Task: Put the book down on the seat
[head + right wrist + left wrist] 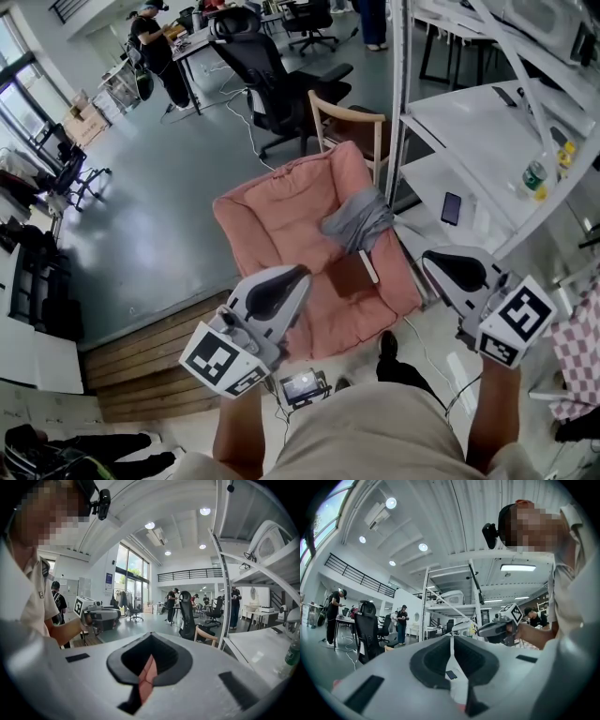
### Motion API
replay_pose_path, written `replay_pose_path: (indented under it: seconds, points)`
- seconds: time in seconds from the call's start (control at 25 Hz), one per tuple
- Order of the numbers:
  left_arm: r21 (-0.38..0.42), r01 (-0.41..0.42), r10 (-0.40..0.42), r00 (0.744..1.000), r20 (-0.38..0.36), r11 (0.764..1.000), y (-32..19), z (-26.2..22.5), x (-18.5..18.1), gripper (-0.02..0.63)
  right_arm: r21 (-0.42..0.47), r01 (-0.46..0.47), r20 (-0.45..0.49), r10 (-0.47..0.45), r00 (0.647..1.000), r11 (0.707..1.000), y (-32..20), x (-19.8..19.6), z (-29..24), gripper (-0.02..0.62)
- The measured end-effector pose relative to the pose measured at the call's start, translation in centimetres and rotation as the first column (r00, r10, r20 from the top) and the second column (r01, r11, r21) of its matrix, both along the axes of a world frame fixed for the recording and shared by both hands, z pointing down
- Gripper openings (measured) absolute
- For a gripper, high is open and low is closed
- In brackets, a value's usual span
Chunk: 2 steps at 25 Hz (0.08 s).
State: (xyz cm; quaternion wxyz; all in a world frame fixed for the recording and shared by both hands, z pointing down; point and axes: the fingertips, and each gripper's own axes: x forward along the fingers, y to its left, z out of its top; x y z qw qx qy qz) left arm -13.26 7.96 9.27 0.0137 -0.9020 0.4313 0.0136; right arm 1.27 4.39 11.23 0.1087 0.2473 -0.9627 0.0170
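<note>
Both the left gripper [300,274] and right gripper [431,257] hold their jaws together, empty, near the pink seat [272,220] where the book [368,267] lies by a grey cloth [359,220].

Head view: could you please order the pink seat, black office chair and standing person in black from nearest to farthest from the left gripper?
1. Pink seat, just ahead of the left gripper.
2. Black office chair, behind the seat.
3. Standing person in black, far upper left.
</note>
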Motion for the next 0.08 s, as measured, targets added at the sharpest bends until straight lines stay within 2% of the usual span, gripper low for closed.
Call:
replay_pose_path:
  seconds: [0.08]
  points:
    - [0.001,0.0,0.0,1.0,0.0,1.0,0.23,0.0,-0.02,0.026,0.0,-0.002,0.0,0.002,1.0,1.0,0.18,0.01,0.02,-0.017]
